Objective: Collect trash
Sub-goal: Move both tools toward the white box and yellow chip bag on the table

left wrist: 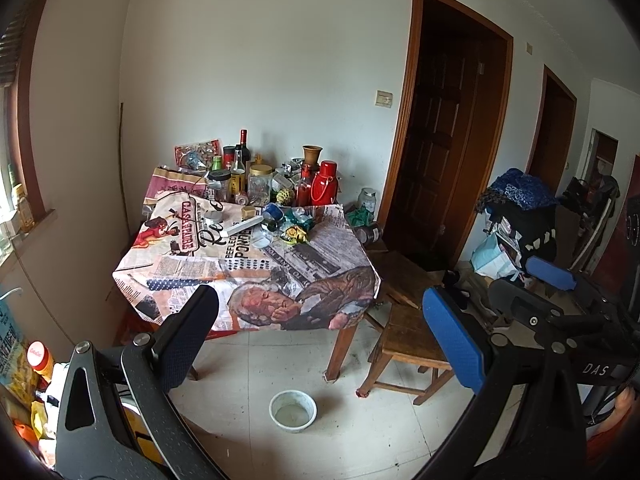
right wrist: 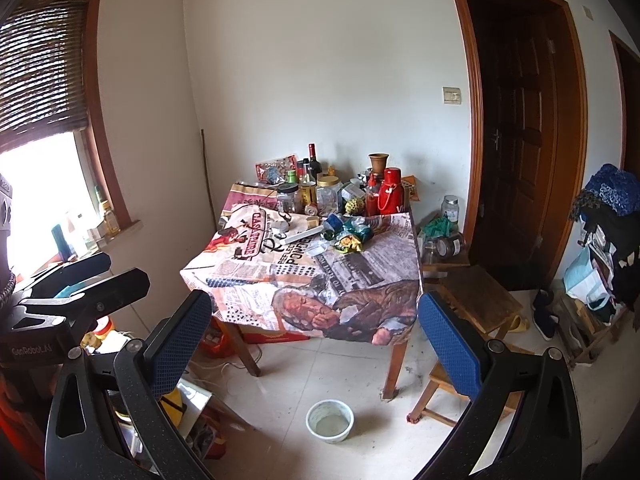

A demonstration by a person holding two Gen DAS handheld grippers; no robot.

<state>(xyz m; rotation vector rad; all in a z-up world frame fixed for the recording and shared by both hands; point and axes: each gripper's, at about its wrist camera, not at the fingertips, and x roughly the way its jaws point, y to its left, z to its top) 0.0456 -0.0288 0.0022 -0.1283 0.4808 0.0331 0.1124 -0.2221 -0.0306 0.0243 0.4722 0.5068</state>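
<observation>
Both grippers hang in the air in front of the desk (right wrist: 408, 280), well apart from it, and neither holds anything. The left gripper (left wrist: 320, 336) has its fingers spread wide, one dark pad (left wrist: 188, 336) and one blue pad (left wrist: 454, 340) framing the near edge of the desk. The right gripper (right wrist: 316, 340) is spread just as wide; it also shows at the right edge of the left wrist view.

The desk stands in the room's corner under a cloth printed like newspaper (right wrist: 256, 272). The trash sits near the middle of the desk, toward its right side: a cluster of crumpled wrappers (left wrist: 294, 234) in yellow and green, a blue cup (left wrist: 273, 212) tipped on its side just beside them, and a white stick-like packet (left wrist: 245, 226) lying flat to their left. Along the far edge stand jars and bottles (too many and too crowded to tell each one), among them a red thermos (left wrist: 325, 184), a gold-lidded clear jar (left wrist: 260, 184) and a dark wine bottle (left wrist: 244, 146).

On the floor before the desk's near edge sits a white bowl (left wrist: 293, 410). A low wooden stool (left wrist: 404, 340) stands beside the desk's near right leg.
</observation>
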